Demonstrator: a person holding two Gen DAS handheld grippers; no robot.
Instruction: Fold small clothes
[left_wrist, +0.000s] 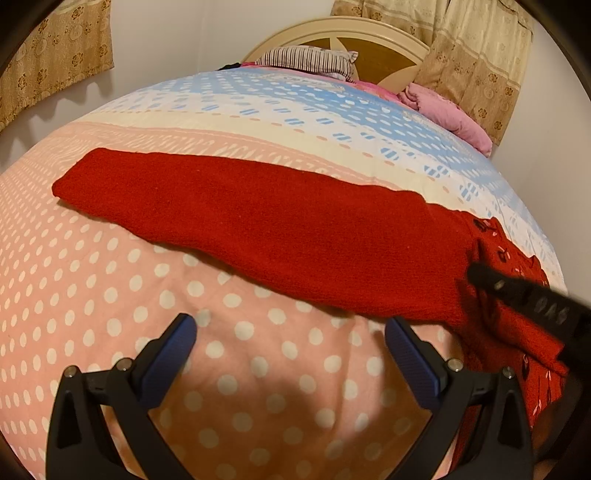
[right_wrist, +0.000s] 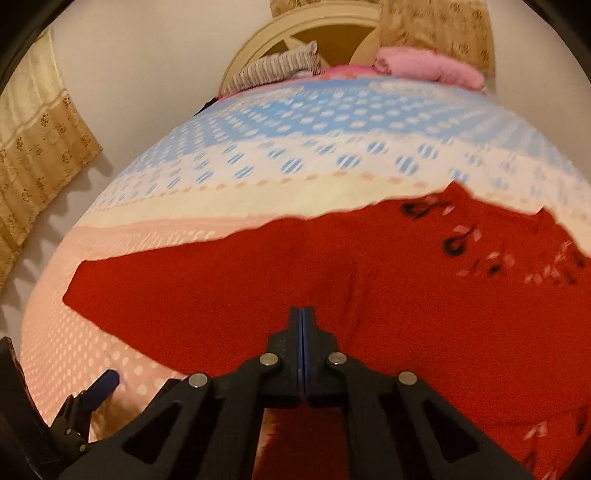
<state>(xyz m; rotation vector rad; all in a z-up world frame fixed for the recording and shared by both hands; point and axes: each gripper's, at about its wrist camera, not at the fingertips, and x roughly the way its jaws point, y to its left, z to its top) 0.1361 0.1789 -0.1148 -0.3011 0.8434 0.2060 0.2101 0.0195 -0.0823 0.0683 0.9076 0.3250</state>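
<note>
Lying flat, red garment (left_wrist: 280, 229) left-right

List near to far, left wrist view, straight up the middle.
left gripper → polka-dot pink bedsheet → red garment → blue dotted band of the bedsheet → striped pillow → headboard

Home bedroom: bed with polka-dot pink, cream and blue bedspread (left_wrist: 110, 295), rounded cream-and-wood headboard (left_wrist: 369, 40), striped pillow (left_wrist: 306, 61) and crumpled pink blanket (left_wrist: 450, 114) at the head, floral beige curtains (left_wrist: 55, 59) hanging against plain white walls (left_wrist: 177, 40).
</note>
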